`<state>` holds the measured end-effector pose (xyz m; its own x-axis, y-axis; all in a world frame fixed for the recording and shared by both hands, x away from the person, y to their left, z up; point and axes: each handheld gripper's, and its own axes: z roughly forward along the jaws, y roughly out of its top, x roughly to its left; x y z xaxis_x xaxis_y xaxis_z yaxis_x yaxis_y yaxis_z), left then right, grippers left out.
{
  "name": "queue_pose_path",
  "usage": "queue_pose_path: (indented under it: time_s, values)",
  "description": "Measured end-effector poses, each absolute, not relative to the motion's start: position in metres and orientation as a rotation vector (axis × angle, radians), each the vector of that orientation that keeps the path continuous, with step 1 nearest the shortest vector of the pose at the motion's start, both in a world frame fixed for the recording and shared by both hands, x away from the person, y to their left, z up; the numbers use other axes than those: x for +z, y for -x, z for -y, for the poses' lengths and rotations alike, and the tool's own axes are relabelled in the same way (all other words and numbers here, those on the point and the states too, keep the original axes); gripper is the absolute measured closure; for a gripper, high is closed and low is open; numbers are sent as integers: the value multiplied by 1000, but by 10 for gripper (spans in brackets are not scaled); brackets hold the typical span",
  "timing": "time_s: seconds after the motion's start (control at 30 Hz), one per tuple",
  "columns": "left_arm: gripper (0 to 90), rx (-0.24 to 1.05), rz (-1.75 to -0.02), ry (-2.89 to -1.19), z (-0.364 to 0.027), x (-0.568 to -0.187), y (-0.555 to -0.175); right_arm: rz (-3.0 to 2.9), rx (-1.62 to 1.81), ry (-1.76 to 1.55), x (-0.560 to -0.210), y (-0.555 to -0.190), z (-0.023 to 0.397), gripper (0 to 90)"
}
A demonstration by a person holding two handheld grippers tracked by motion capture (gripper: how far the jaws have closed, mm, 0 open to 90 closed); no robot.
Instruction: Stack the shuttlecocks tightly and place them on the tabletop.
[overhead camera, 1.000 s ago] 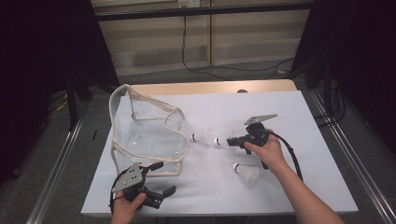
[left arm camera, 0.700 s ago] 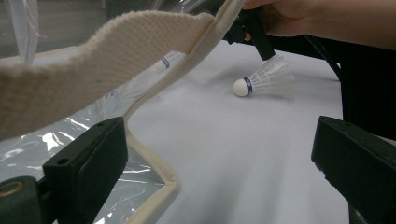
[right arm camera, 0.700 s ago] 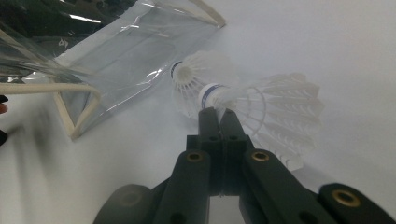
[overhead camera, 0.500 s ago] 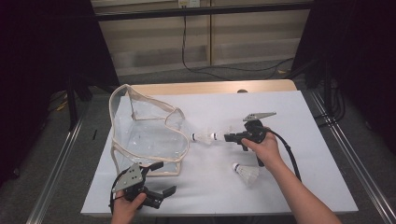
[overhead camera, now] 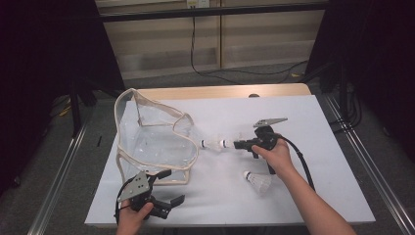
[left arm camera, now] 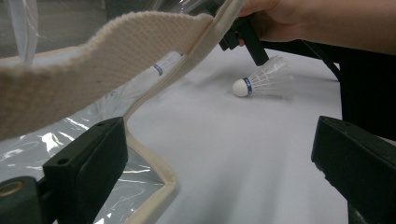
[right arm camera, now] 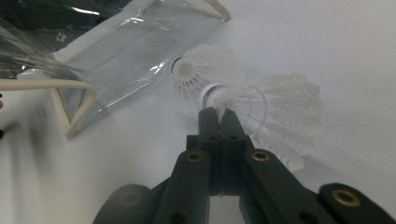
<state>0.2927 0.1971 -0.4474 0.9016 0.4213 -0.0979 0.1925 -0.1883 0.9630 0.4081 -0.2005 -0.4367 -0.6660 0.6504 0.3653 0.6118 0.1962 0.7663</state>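
Right tongs (right arm camera: 218,112) level, clamped on nested shuttlecocks (right arm camera: 261,109); left tongs (left arm camera: 219,154) spread wide.

Count: three shuttlecocks, two stacked (overhead camera: 218,144) and one loose (overhead camera: 258,180); one clear bag (overhead camera: 151,142); two grippers (overhead camera: 164,188) (overhead camera: 238,145).

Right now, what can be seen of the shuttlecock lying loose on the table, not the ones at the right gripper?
The loose shuttlecock is white, with a rounded pale cork tip ringed by a blue band and a flared skirt that looks like feathers. It lies on its side on the white table cover, tip pointing toward the clear bag. Nothing touches it: it lies just beside the person's right forearm, nearer the person than the right gripper.
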Motion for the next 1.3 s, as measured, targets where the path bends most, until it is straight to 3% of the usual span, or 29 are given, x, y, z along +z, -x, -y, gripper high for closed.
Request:
queue_pose_path:
  time_s: [1.3]
  values:
    - [40,212,-455,-1772,-197,-448,-293,-2454,1465,-1197,-436,-423,165,900]
